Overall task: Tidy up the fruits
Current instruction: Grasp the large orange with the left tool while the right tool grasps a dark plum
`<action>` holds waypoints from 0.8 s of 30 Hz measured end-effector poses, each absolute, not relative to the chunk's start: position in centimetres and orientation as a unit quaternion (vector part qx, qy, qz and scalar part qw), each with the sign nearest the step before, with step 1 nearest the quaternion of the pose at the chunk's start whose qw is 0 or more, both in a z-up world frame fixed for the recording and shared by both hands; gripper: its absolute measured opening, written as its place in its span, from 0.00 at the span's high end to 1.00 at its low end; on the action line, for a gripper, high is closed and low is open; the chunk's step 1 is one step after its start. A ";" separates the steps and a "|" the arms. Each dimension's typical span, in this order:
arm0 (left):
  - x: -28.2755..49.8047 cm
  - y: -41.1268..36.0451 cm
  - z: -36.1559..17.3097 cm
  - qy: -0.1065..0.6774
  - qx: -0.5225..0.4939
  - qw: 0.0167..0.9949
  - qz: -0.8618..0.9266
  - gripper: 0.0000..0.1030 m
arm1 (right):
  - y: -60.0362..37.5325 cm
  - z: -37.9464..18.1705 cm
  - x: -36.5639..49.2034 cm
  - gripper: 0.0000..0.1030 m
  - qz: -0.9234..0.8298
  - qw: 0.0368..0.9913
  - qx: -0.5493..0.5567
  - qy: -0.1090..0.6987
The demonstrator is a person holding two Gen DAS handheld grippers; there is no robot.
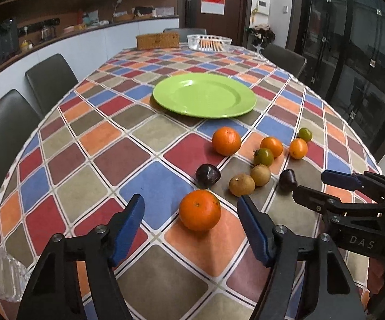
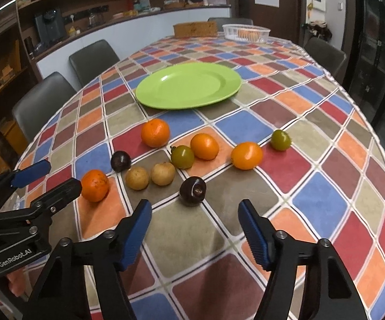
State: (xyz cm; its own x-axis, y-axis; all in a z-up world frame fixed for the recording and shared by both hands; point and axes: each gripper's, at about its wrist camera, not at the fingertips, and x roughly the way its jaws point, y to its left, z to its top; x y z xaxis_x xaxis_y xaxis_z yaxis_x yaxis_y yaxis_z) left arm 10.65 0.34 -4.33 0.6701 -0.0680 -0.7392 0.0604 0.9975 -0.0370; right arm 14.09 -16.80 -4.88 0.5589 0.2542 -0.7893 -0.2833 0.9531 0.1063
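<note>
Your left gripper [image 1: 191, 214] half open, nothing held, jaws either side of near orange [image 1: 199, 210] without touching, lined up for pickup. Your right gripper [image 2: 194, 222] likewise half open, empty, aimed at dark plum [image 2: 193, 190] just beyond fingertips. Other fruit scattered on surface [image 2: 312, 200], near side of green plate [image 2: 188, 86]; plate bare, likely destination.

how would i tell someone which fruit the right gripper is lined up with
Start at the green plate on the checked tablecloth and come toward the camera past the scattered fruit. The nearest piece, just ahead of the right gripper, is a dark purple fruit. Unlike the other purple one, it shows a round stem scar.
</note>
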 end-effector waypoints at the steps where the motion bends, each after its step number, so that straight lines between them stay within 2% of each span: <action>1: 10.9 0.3 -4.6 0.408 -0.004 0.912 -0.036 0.33 | -16.7 -5.1 14.4 0.38 0.153 0.881 -0.016 0.448; 15: 13.5 0.3 -6.8 0.457 -0.023 0.887 -0.059 0.51 | -16.3 -7.2 17.2 0.57 0.168 0.862 -0.014 0.479; 20: 14.0 0.3 -7.0 0.466 -0.036 0.882 -0.065 0.61 | -16.1 -7.2 17.6 0.63 0.170 0.861 -0.016 0.479; 24: 14.1 0.4 -7.0 0.467 -0.038 0.881 -0.066 0.61 | -16.1 -7.3 17.8 0.70 0.175 0.859 -0.016 0.480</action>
